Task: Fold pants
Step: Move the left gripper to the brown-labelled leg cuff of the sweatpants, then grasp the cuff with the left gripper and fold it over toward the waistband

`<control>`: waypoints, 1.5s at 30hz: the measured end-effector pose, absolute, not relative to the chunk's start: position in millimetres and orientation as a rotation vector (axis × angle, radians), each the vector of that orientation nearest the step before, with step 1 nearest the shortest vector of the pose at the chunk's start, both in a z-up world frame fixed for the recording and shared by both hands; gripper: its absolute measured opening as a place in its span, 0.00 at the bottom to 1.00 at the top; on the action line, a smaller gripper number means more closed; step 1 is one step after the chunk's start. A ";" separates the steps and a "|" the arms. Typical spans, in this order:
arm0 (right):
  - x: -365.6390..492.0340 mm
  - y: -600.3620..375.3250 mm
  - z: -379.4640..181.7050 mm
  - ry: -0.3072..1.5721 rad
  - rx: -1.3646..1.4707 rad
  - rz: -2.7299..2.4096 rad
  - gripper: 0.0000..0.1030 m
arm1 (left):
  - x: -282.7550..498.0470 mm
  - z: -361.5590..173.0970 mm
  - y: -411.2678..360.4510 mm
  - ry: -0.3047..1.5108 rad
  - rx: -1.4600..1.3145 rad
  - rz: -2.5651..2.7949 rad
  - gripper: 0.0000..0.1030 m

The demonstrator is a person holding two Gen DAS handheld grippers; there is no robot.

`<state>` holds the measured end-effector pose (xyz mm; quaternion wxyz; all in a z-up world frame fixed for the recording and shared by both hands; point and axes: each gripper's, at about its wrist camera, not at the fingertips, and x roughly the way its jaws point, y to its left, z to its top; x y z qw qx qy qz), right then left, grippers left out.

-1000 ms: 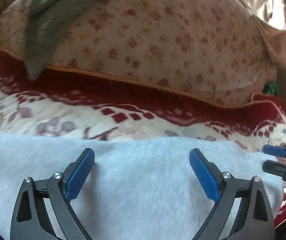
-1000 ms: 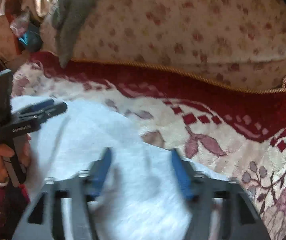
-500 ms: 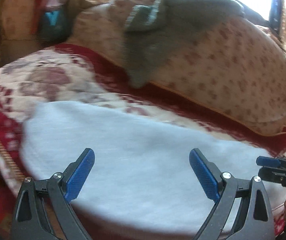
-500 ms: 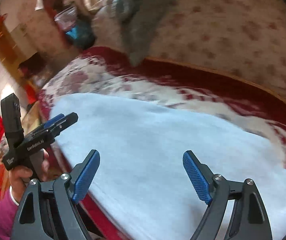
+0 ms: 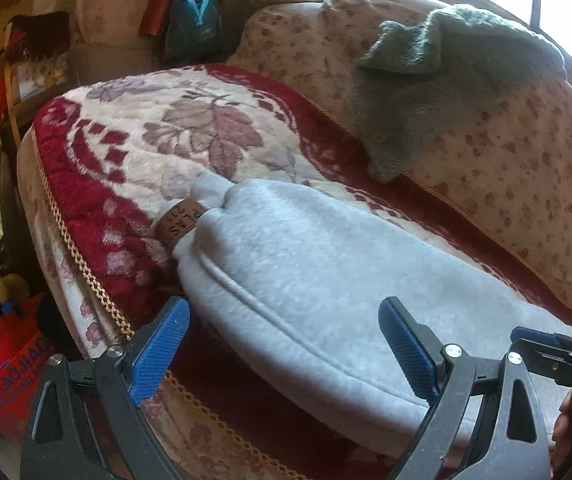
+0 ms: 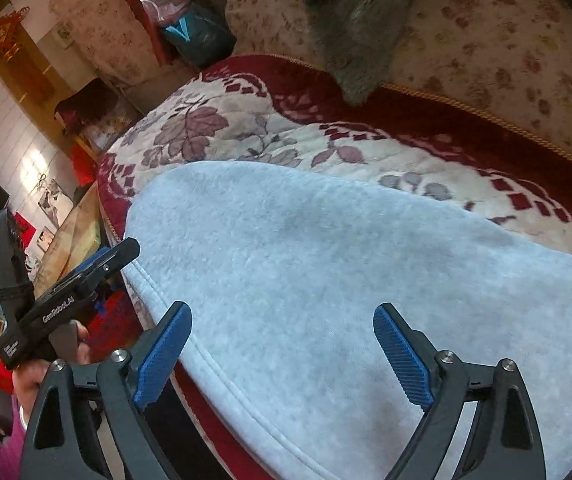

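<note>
Sofa seat under a red-and-cream floral plush blanket, gold cord at its edge; bears all below. Back cushion in cream fabric with small rust flowers, behind the seat. Pale grey fleece pants, lying flat along the blanket's front edge, already doubled into one long smooth slab with a seam ridge running near its front edge; a brown printed label pokes out at the far end. Judged part-folded: the lengthwise fold looks done, crosswise folds remain. Grey-green knitted garment, draped over the cushion, well apart. Left gripper, black frame, blue pads, jaws wide, holding nothing, hovering over the pants' near edge. Right gripper, same make, jaws opening, cloth below but unpinched.
</note>
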<state>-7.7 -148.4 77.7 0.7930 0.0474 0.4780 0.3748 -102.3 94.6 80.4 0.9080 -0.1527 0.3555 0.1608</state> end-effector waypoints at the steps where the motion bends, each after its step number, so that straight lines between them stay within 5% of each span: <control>1: -6.8 -144.2 76.6 1.028 0.105 0.810 0.93 | -103.1 78.8 96.6 0.735 -0.323 0.333 0.93; 19: 2.9 -81.5 65.8 1.068 0.110 0.855 0.93 | -102.4 35.0 144.3 0.724 -0.620 0.288 0.93; 32: 2.6 -51.0 51.1 0.952 -0.174 0.735 0.93 | -72.3 5.5 150.2 0.674 -0.727 0.265 1.00; 34: 0.0 -48.6 50.9 0.939 -0.206 0.732 0.93 | -68.7 8.0 147.1 0.666 -0.721 0.245 0.71; 37: -1.4 -52.4 52.9 0.941 -0.213 0.734 0.93 | -63.6 15.2 138.3 0.675 -0.684 0.210 0.47; 45: -2.6 -92.2 60.0 0.974 -0.127 0.690 0.93 | -71.2 57.0 110.7 0.628 -0.527 0.208 0.34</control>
